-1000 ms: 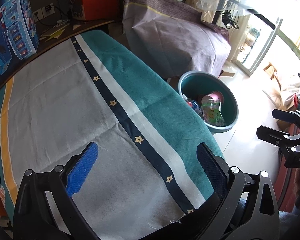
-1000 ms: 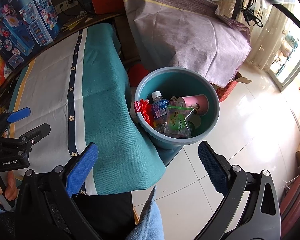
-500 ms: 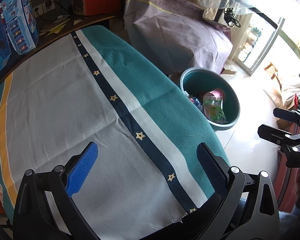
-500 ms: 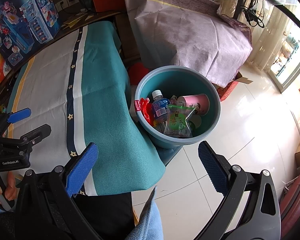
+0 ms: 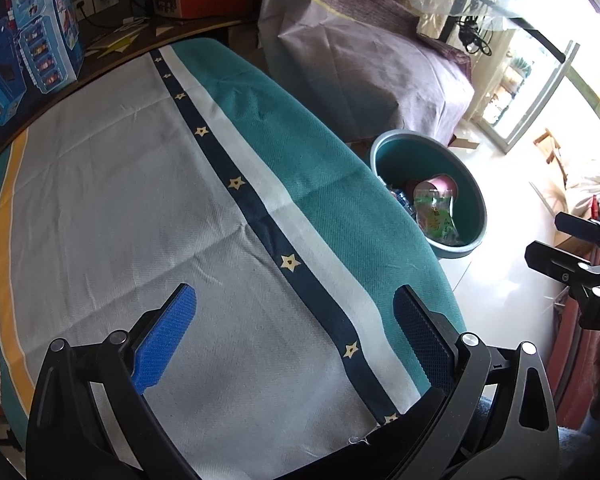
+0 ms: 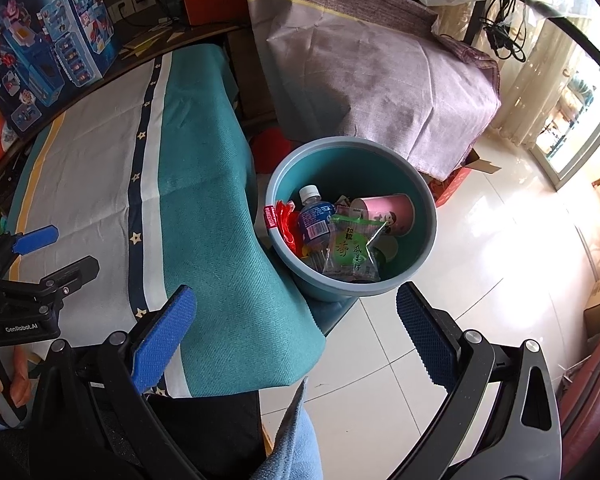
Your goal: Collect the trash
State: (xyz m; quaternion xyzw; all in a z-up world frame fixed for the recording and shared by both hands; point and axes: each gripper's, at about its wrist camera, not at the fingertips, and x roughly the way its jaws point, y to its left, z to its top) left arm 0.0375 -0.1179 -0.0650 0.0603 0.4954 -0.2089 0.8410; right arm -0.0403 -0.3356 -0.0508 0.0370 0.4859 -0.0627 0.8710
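A teal bin [image 6: 428, 240] stands on the floor at the table's right edge and also shows in the left wrist view [image 5: 476, 216]. In it lie a green snack bag [image 6: 350, 250], a plastic bottle [image 6: 315, 222], a pink cup [image 6: 384, 210] and a red wrapper [image 6: 284, 220]. My left gripper [image 5: 294, 330] is open and empty above the cloth-covered table [image 5: 120, 200]. My right gripper [image 6: 296, 330] is open and empty, above the table's corner and the floor, near the bin. Each gripper shows in the other's view, the left [image 6: 54, 252] and the right [image 5: 560, 240].
Toy boxes [image 6: 48, 44] stand at the table's far left. A large shape under a purple cover [image 6: 372, 72] stands behind the bin. Tiled floor [image 6: 500, 280] spreads to the right, with a glass door beyond.
The left gripper's view has shifted slightly, the bin sliding a little right and down. The right gripper has barely moved. Both stay open.
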